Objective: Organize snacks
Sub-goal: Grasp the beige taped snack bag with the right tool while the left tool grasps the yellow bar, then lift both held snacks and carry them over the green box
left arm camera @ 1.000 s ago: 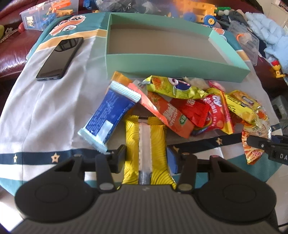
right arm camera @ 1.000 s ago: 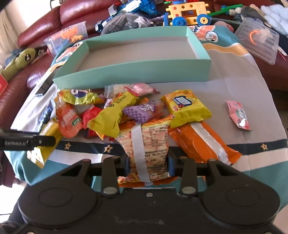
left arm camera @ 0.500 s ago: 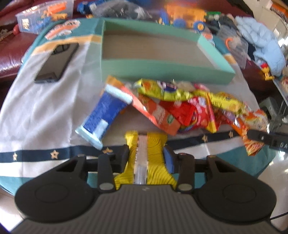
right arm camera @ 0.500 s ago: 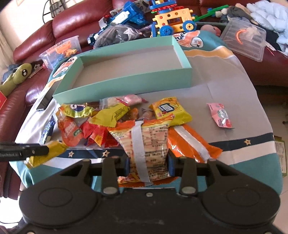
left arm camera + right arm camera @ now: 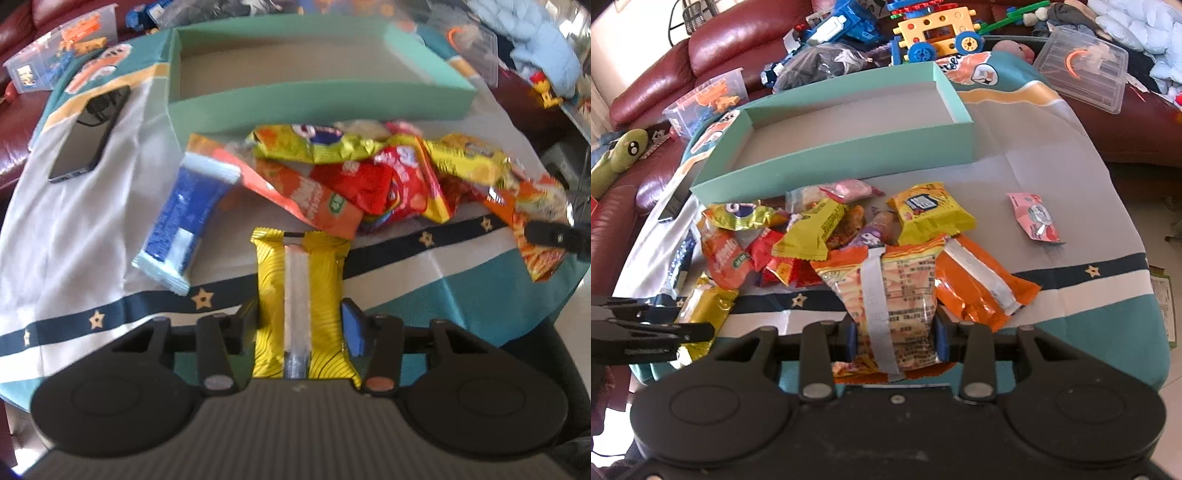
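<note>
Left claw (image 5: 300, 325) grips a yellow packet (image 5: 301, 295) at lower centre; right claw (image 5: 894, 339) pinches an orange-printed packet (image 5: 886, 291). Slippery wrappers could slide free before reaching the teal box (image 5: 849, 162).

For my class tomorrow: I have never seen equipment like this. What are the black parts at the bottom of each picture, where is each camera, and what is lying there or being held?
No robot here: a person holds a two-finger hand tool in each hand, with a wide-angle camera on each tool looking forward along its fingers. The black shapes are the tools themselves.

In the left tool's view, the left gripper has its jaws shut on a yellow foil snack packet. In the right tool's view, the right gripper clamps an orange and cream printed snack bag.

Ahead lie a pile of bright snack wrappers on a grey and teal cloth, an empty mint-green cardboard tray, and a black phone.
</note>
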{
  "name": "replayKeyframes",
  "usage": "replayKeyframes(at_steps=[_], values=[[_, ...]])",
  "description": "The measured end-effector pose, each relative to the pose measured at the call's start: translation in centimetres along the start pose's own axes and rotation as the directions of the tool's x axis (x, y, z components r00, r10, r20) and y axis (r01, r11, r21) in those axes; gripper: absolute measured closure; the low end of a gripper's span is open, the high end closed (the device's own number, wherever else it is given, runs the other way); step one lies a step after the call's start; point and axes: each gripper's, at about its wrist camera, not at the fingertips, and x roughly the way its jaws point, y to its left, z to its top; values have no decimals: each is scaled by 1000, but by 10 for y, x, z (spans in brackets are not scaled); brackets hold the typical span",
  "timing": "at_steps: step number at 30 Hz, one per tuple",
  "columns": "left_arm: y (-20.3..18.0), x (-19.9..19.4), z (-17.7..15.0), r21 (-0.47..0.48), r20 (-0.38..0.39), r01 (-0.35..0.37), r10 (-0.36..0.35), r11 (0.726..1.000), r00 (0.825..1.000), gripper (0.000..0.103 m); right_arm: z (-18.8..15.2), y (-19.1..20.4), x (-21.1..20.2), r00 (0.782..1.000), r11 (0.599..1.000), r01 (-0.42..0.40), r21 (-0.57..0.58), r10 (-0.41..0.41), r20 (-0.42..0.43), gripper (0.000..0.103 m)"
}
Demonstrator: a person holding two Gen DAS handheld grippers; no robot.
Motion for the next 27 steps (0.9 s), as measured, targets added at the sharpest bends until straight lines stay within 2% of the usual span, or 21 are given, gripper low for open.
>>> replayKeyframes(at_steps=[4,5,8,12,22,27], values=[[11,-20,2,-40,44,30,-28,999,999,57,0,-7,-6,1000,1000,15,26,-15,8,66],[15,-26,2,-54,57,38,-35,998,998,62,0,-9,-8,1000,999,16,33,-17,15,66],[23,-42,6,-96,94,58,-48,994,994,62,4,-15,-18,998,998,24,51,-27,50,66],[27,-52,14,-88,135,53,-41,995,990,62,15,-21,-28,994,997,41,63,-47,98,66],[22,-1,2,-44,-31,26,-27,999,999,61,15,-18,-13,997,997,31,72,-36,63,66],[11,13,2,30,-72,-18,20,999,997,49,16,-14,-12,998,998,22,63,-26,62,66]])
